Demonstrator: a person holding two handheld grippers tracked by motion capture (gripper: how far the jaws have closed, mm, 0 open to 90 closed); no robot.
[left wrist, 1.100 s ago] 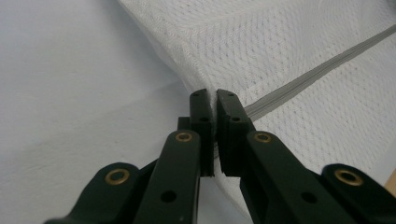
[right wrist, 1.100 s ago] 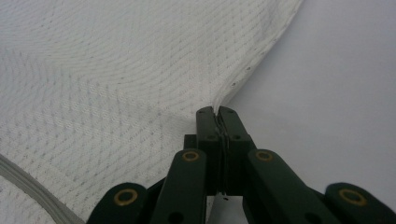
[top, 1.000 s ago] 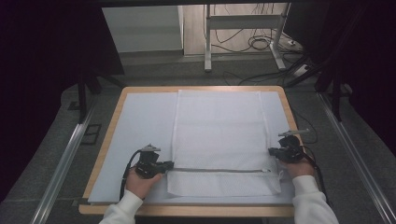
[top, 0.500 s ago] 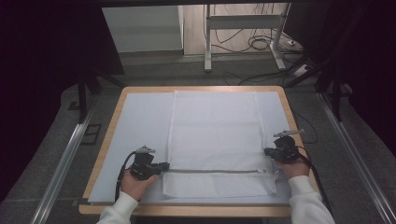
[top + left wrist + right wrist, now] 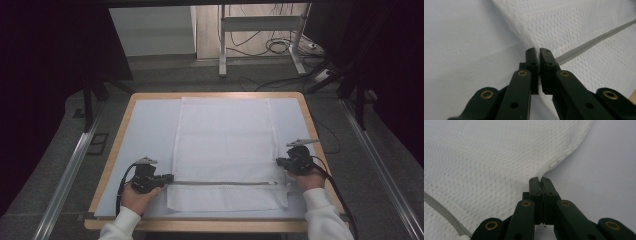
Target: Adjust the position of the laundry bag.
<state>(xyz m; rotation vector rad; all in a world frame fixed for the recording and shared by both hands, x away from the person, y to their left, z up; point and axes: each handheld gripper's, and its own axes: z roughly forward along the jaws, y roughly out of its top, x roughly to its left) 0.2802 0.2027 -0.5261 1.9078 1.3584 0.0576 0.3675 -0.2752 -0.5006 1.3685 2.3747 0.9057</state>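
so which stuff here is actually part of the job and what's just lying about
In the job:
- white mesh bag with grey zipper
- left claw, shut on its edge
- right claw, shut on its opposite edge

Lying about:
- cables on the floor
- metal stand

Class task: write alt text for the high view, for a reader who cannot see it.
A person's left hand-held gripper and right hand-held gripper pinch opposite side edges of a white mesh bag with a grey zipper, on a white-covered wooden table.
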